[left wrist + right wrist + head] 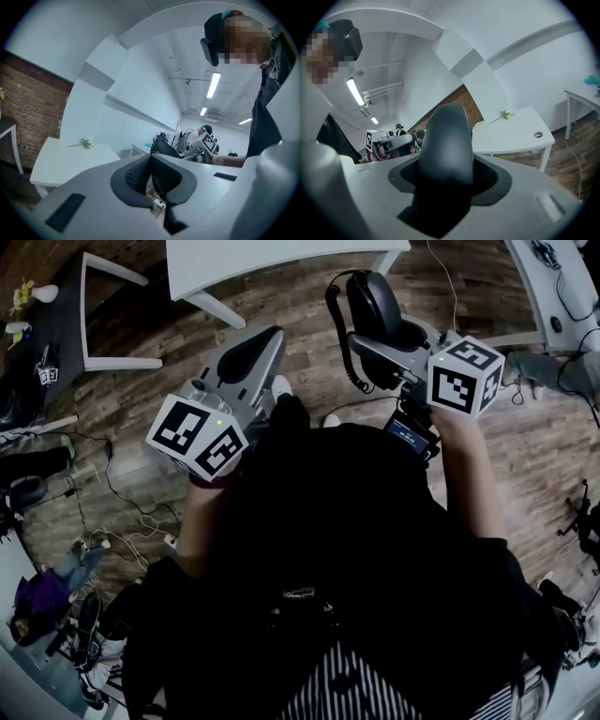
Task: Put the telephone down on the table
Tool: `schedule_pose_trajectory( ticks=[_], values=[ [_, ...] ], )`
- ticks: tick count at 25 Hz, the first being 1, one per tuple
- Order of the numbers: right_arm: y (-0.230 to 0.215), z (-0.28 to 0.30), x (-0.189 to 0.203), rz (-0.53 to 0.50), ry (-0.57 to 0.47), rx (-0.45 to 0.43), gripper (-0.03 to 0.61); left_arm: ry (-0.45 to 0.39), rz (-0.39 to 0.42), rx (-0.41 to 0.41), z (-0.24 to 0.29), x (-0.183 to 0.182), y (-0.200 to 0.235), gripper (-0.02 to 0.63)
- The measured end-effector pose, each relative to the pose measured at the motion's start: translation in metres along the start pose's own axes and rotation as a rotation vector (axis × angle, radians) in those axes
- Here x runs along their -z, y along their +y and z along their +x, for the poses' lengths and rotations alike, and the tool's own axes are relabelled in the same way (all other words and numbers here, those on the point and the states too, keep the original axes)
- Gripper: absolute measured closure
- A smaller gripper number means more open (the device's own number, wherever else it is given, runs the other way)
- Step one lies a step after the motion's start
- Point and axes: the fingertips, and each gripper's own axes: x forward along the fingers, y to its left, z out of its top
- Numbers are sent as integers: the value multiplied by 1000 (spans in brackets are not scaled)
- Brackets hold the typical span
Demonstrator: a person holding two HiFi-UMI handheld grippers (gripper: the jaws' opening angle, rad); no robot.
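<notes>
A black telephone handset [377, 298] with a coiled cord [338, 338] is held in the air over the wooden floor, and my right gripper [380, 334] is shut on it. In the right gripper view the handset [445, 140] fills the space between the jaws. My left gripper [255, 351] hangs to the left, shut with nothing in it; its dark pads [161, 176] meet at the front. A white table [281, 261] stands ahead, beyond both grippers. It carries a small flower [505, 113], and its top [65, 157] also shows in the left gripper view.
A dark side table [52, 329] with small items stands at the far left beside a white frame [112, 315]. Cables and a power strip [141, 531] lie on the floor at the left. Another white table [553, 287] with cables is at the upper right.
</notes>
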Motion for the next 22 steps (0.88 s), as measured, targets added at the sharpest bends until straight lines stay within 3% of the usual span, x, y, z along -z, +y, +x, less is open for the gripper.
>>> schedule_pose_trajectory(
  ticks=[9, 22],
  values=[
    [-36, 41, -55, 26, -32, 84, 304, 31, 10, 106, 49, -37, 65, 609],
    [-43, 57, -83, 56, -68, 211, 304, 29, -9, 259, 70, -61, 98, 608]
  ],
)
